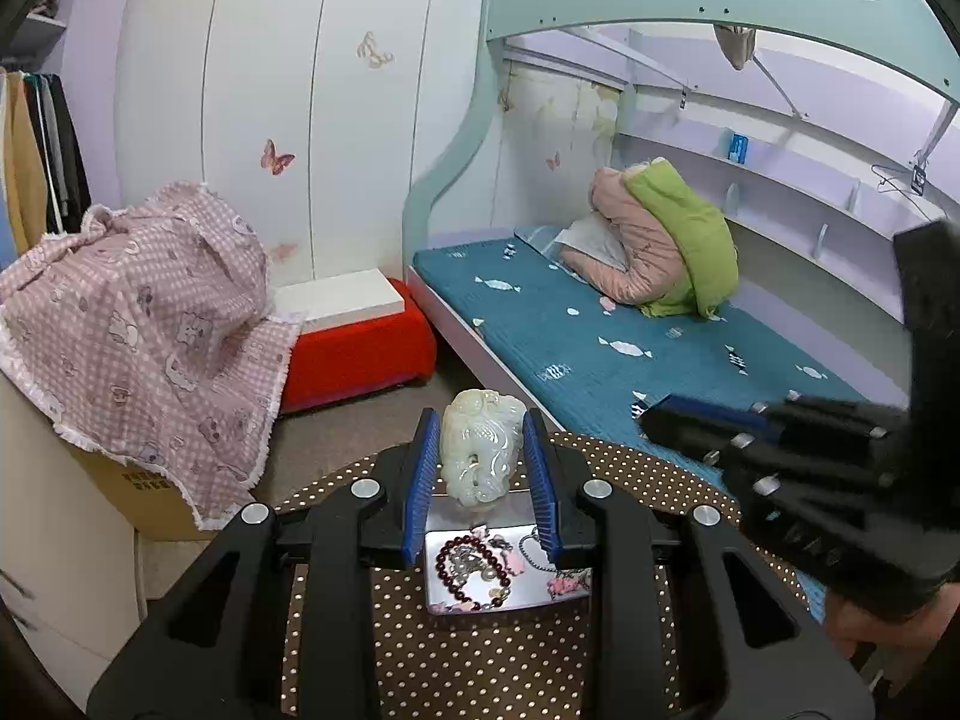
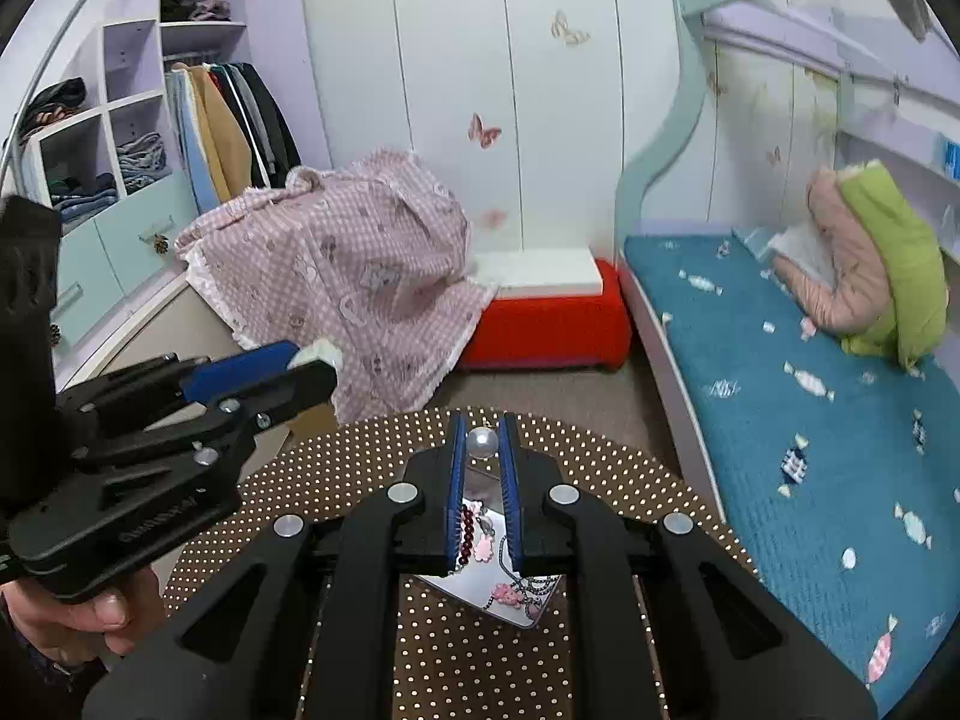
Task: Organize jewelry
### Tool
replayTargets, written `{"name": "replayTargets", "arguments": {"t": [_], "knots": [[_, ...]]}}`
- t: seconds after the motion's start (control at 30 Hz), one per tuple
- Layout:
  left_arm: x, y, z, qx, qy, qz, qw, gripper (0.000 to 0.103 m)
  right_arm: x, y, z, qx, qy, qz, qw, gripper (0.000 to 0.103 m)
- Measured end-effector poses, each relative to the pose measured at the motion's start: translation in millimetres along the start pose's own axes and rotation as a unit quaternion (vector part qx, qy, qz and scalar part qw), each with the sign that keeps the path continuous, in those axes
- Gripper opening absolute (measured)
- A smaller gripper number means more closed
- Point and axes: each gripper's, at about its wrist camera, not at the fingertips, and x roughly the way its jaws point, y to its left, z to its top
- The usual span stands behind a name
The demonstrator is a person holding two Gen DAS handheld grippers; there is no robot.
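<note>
The left tool [image 1: 481,468] holds a pale green carved jade pendant [image 1: 480,456]; the right tool [image 2: 482,468] pinches a round white pearl [image 2: 483,441], both above the shiny metal tray [image 1: 456,525] on the brown polka-dot table [image 1: 480,660].

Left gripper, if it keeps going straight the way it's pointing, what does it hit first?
Probably nothing close. The left gripper holds a jade pendant above the table; beyond lies bare floor, then the red ottoman. Depth is unclear.

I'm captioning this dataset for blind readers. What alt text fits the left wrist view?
The left gripper holds a pale carved jade pendant above a silver tray of tangled bracelets and chains on a polka-dot round table. The right gripper reaches in from the right; a blue-covered bed lies behind.
</note>
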Motion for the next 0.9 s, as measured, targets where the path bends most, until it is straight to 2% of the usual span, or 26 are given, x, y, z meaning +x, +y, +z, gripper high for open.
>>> {"name": "replayTargets", "arguments": {"t": [0.33, 0.37, 0.4, 0.43, 0.47, 0.53, 0.57, 0.6, 0.63, 0.67, 0.9], "knots": [[48.6, 2.1, -7.0, -0.016, 0.060, -0.017, 0.9979, 0.031, 48.9, -18.3, -16.2, 0.038, 0.066, 0.011, 0.997, 0.013], [51.0, 3.9, -9.0, -0.018, 0.064, -0.017, 0.9977, 0.035, 50.8, -19.8, -17.2, 0.043, 0.067, 0.012, 0.997, 0.016], [52.9, 5.4, -10.4, -0.023, 0.067, -0.015, 0.9974, 0.055, 51.5, -21.4, -19.0, 0.048, 0.069, 0.011, 0.996, 0.018], [52.6, 6.9, -11.2, -0.027, 0.065, -0.011, 0.9974, 0.074, 51.7, -21.6, -19.6, 0.050, 0.069, 0.009, 0.996, 0.025], [50.9, 8.4, -12.3, -0.029, 0.061, -0.008, 0.9977, 0.078, 51.5, -22.4, -19.7, 0.052, 0.069, 0.007, 0.996, 0.029], [46.8, 11.0, -13.3, -0.031, 0.056, 0.002, 0.9980, 0.089, 48.3, -25.6, -20.6, 0.057, 0.065, 0.003, 0.996, 0.054], [44.5, 12.6, -13.5, -0.033, 0.054, 0.006, 0.9980, 0.092, 44.7, -26.6, -21.0, 0.061, 0.059, -0.001, 0.996, 0.074], [40.8, 14.5, -13.7, -0.035, 0.049, 0.012, 0.9981, 0.093, 40.4, -27.3, -21.3, 0.064, 0.051, -0.003, 0.997, 0.084], [37.4, 15.9, -14.1, -0.037, 0.046, 0.017, 0.9981, 0.094, 38.9, -27.9, -21.4, 0.065, 0.047, -0.004, 0.997, 0.087], [32.3, 17.7, -14.5, -0.038, 0.043, 0.024, 0.9981, 0.096, 35.2, -28.3, -21.5, 0.068, 0.043, -0.009, 0.997, 0.095], [-13.2, 15.5, -20.0, -0.031, -0.001, 0.072, 0.9969, 0.098, 3.3, -25.0, -26.1, 0.078, 0.012, -0.050, 0.996, 0.096]]}}
